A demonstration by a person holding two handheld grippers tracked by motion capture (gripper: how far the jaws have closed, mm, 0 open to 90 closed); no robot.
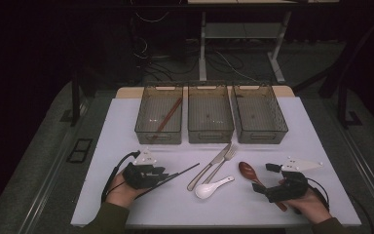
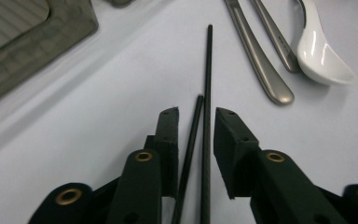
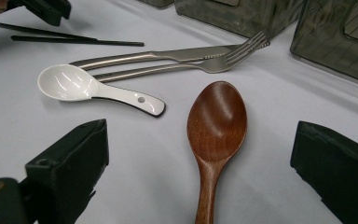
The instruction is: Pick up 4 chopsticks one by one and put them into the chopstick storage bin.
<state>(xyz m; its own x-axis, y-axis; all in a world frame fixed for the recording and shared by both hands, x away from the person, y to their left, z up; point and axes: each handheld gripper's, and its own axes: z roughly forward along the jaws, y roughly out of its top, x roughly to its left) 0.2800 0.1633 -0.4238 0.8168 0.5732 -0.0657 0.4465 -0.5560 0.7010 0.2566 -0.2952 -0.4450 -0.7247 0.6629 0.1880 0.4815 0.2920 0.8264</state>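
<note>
Hands rest low at the table's near edge in the high view, left gripper [image 1: 163,174] pointing right along the black chopsticks [image 1: 180,174], right gripper [image 1: 265,180] over the wooden spoon [image 1: 249,171]. Three bins [image 1: 211,117] stand beyond.

Left gripper view: chopsticks [image 2: 206,140] lie between slightly parted jaws, pads not pressing; knife [image 2: 256,56] and white spoon [image 2: 319,51] ahead right.

Right gripper view: jaws spread wide astride the wooden spoon [image 3: 216,126]; fork [image 3: 186,67] beyond.
</note>
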